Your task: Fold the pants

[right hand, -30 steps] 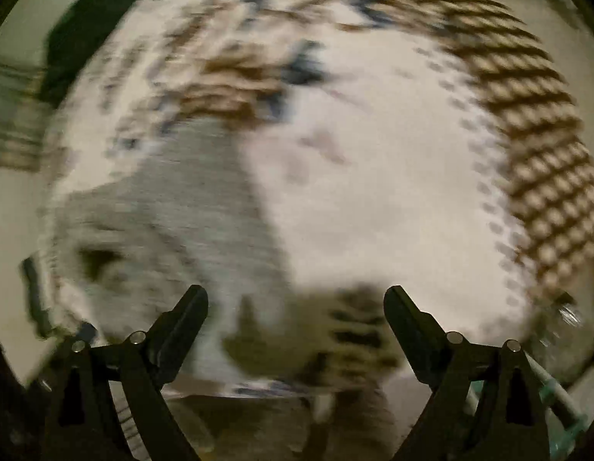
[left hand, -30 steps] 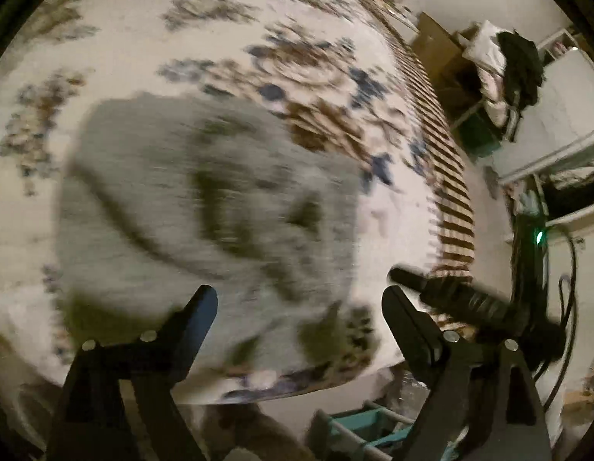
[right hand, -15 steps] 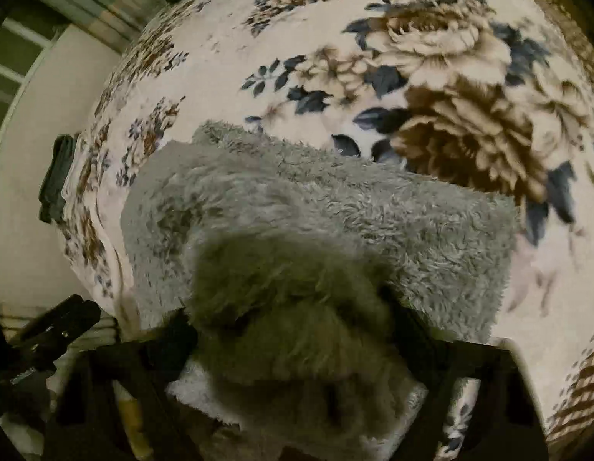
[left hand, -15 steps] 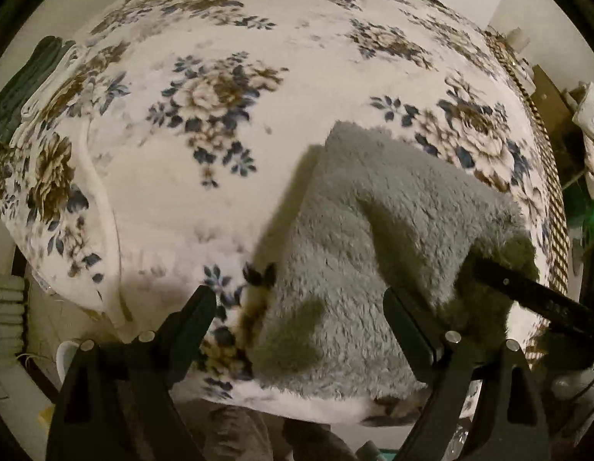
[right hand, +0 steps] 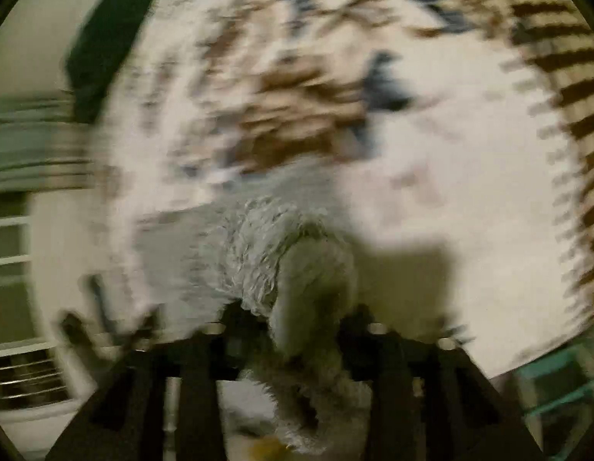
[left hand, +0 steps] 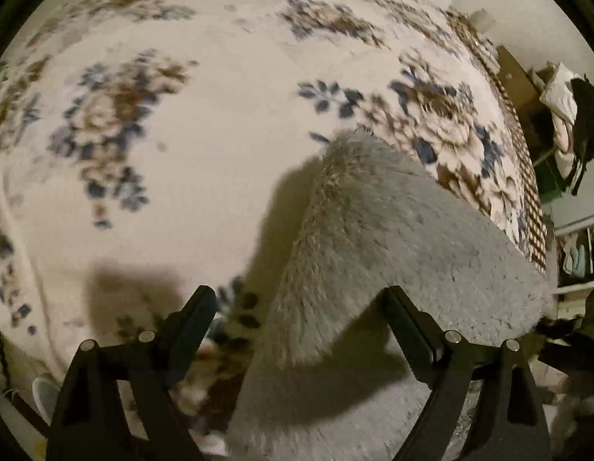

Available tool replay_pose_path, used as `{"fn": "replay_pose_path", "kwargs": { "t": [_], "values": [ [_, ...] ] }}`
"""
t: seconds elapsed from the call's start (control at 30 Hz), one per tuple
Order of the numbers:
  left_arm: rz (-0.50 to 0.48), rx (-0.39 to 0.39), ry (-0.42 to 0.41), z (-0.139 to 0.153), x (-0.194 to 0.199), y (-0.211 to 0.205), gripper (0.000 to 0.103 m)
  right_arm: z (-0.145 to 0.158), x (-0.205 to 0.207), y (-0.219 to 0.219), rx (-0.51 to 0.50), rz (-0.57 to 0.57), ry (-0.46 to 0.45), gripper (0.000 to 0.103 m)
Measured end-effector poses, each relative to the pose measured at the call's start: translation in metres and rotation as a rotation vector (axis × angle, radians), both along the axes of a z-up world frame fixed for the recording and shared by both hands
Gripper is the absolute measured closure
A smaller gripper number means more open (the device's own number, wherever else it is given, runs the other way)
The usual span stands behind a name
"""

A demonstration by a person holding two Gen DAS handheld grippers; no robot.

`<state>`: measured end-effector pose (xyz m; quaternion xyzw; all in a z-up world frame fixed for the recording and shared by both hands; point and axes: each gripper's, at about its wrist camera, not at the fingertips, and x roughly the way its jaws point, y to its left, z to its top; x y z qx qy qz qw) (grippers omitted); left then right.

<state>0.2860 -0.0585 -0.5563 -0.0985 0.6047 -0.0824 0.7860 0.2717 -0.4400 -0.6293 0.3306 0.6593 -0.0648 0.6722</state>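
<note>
While the right hand-held gripper (right hand: 297, 319) pinches them, pants (left hand: 392, 253) drape bedward.

The right wrist view is smeared all over, so the flowers on the blanket (right hand: 297, 96) are just streaks. The fuzzy grey pants (right hand: 308, 269) cover the tips of the right gripper (right hand: 293, 319). In the left wrist view, the pants (left hand: 392, 249) run off the bottom edge, and the clothes pile (left hand: 569, 115) is too small to make out.
</note>
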Motion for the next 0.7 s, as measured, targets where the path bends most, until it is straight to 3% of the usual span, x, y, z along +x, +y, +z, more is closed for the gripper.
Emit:
{"fn": "replay_pose_path", "kwargs": {
  "t": [0.03, 0.17, 0.27, 0.33, 0.4, 0.5, 0.7],
  "values": [
    [-0.011, 0.005, 0.006, -0.004, 0.003, -0.006, 0.014, -0.004, -0.001, -0.003, -0.032, -0.005, 0.029, 0.027],
    [-0.051, 0.009, 0.006, -0.008, 0.004, -0.021, 0.014, 0.008, -0.019, -0.006, 0.053, -0.064, -0.062, 0.027],
    [-0.06, 0.01, 0.012, -0.011, 0.002, -0.023, 0.014, 0.004, -0.023, 0.015, 0.15, 0.028, -0.106, 0.026],
    [-0.054, 0.008, 0.016, -0.012, 0.002, -0.023, 0.014, -0.014, -0.025, 0.033, 0.194, 0.08, -0.043, 0.027],
    [-0.052, 0.011, 0.017, -0.013, 0.003, -0.022, 0.014, -0.039, -0.039, 0.031, 0.054, 0.071, 0.104, 0.038],
    [-0.054, -0.014, 0.031, -0.012, 0.005, -0.023, 0.014, -0.063, -0.059, 0.011, 0.098, -0.051, 0.183, 0.038],
    [-0.137, -0.075, -0.004, 0.027, 0.003, -0.055, 0.014, -0.014, -0.045, 0.015, 0.123, 0.0, 0.011, 0.036]
  ]
}}
